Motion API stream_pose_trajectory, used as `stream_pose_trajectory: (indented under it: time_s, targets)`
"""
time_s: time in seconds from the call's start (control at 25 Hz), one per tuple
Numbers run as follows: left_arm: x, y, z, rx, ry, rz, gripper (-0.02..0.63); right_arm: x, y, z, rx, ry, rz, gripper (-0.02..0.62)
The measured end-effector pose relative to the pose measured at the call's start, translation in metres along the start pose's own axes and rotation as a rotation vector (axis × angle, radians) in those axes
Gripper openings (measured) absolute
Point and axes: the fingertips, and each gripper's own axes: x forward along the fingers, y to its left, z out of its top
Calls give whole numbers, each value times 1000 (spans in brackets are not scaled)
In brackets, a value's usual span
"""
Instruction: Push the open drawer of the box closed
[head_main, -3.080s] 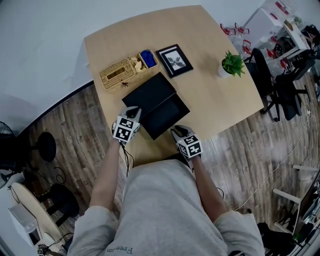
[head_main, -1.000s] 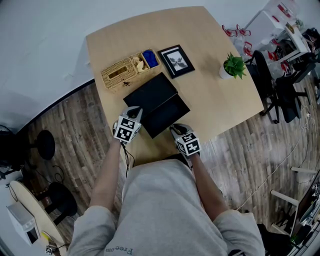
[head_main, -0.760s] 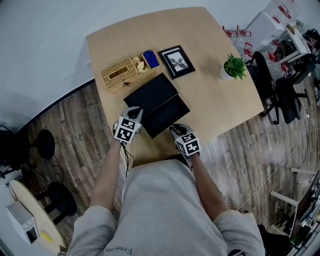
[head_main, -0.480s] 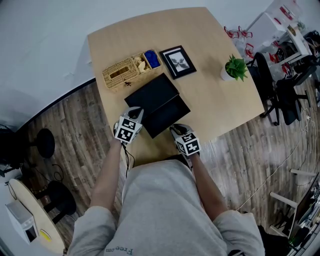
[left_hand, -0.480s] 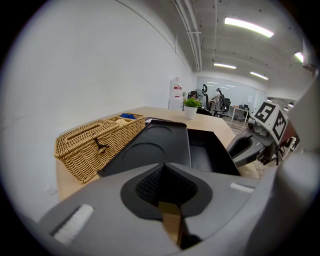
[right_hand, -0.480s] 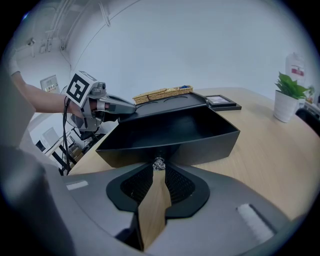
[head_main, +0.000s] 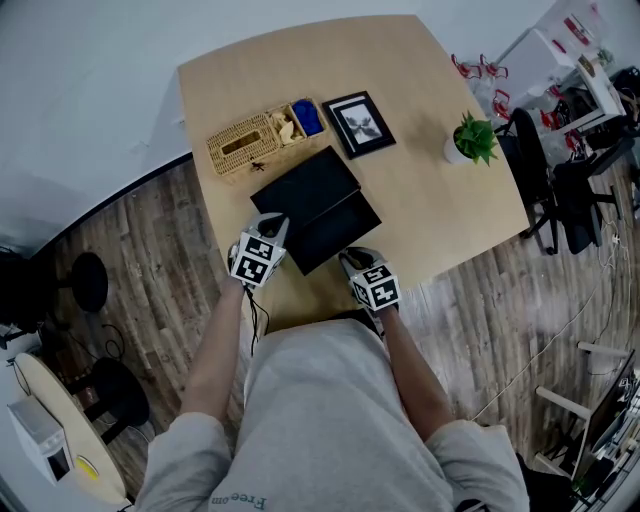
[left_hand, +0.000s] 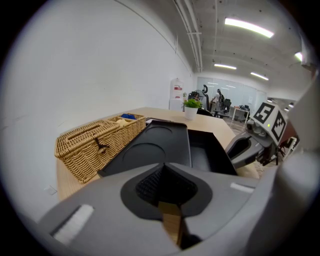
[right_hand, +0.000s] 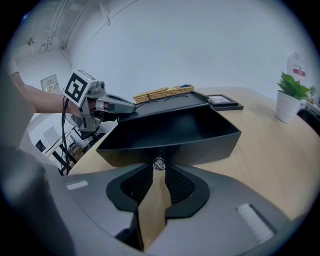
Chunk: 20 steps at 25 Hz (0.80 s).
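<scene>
Black drawer open, knob just ahead of right tool, left tool beside box, both tools pressed together.

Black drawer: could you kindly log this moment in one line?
black plastic drawer: open | right gripper: shut, tips at small clear knob | left gripper: shut, beside black box

Lit brightly and evenly from ceiling strip lights, blown out to white glare in the left gripper view, with soft, faint shadows on the pale bench. Bent strongly by fisheye lenses in all three views, ringed by a dark vignette in both gripper views. Blurred up close on the left hand-held gripper and right hand-held gripper, sharp farther off.
</scene>
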Motion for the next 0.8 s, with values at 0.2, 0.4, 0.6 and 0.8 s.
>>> stream_pose_trajectory:
  time_s: [0.2, 0.4, 0.6, 0.8]
  targets:
    - [1, 0, 0, 2, 0, -6, 52, 2, -1, 1, 0, 1, 0, 77]
    - [0, 0, 0, 4, -2, -8, 52, 4, 0, 4, -1, 1, 0, 77]
    - [-1, 0, -1, 2, -3, -10, 52, 6, 0, 6, 2, 1, 1, 77]
    - [0, -1, 0, 3, -4, -11, 52, 8, -1, 8, 3, -3, 3, 77]
